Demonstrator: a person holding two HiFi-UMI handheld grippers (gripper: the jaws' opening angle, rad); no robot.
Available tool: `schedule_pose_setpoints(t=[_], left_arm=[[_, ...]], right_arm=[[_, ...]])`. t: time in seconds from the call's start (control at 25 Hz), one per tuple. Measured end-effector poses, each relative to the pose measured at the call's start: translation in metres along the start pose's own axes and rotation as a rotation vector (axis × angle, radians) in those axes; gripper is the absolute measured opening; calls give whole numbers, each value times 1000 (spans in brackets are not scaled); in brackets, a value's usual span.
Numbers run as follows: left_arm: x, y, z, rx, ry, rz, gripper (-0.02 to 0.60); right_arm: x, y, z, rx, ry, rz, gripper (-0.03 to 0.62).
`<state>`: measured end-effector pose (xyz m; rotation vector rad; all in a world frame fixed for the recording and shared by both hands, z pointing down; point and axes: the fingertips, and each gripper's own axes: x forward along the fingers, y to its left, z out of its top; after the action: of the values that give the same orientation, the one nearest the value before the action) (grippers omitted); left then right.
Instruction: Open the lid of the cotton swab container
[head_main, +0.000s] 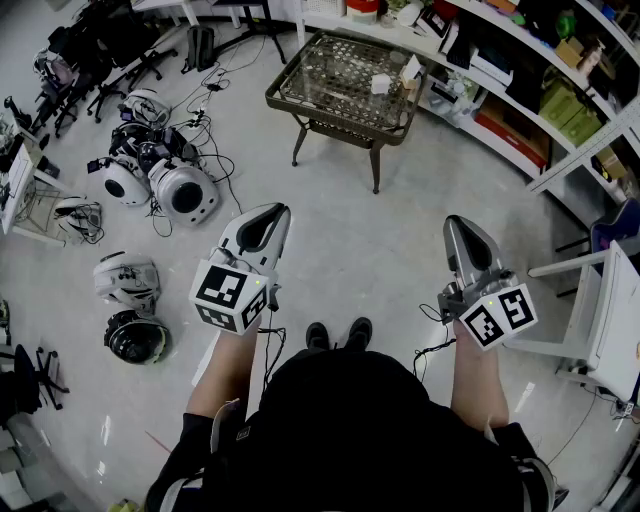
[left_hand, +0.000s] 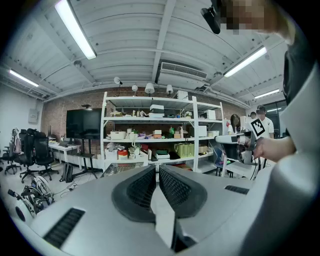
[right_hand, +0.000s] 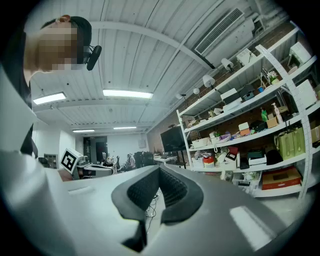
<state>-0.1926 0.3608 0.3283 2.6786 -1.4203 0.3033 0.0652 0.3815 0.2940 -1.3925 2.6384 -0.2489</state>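
Left gripper (head_main: 269, 214), pale grey with a black-and-white marker cube at its back, sits at centre left of the head view, nose aimed toward the top of the frame and dipping slightly. In its own view the ribbed black pads are pressed together with nothing between them. Right gripper (head_main: 460, 226) is over at centre right, held level, and its jaws are closed tight and empty too. Both hang over the pale floor (head_main: 350, 230), well apart from each other, with the person's black shoes (head_main: 338, 333) between them. At upper centre stands a dark metal-framed table with a see-through top (head_main: 290, 100). On it is a small white box (head_main: 381, 83), too small to say whether it is the cotton swab container; it is well away from both grippers. White metal shelving (head_main: 560, 160) runs down the upper right, and rounded white housings (head_main: 185, 190) lie at the left.
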Motion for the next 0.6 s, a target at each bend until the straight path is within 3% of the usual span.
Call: schedule_pose_setpoints(t=[0.44, 0.6], left_arm=[[-9, -15, 2, 21, 15, -36, 26], [-3, -24, 5, 28, 20, -42, 26]], right_arm=[[-18, 8, 2, -2, -14, -23, 8], [-27, 2, 6, -62, -10, -40, 8]])
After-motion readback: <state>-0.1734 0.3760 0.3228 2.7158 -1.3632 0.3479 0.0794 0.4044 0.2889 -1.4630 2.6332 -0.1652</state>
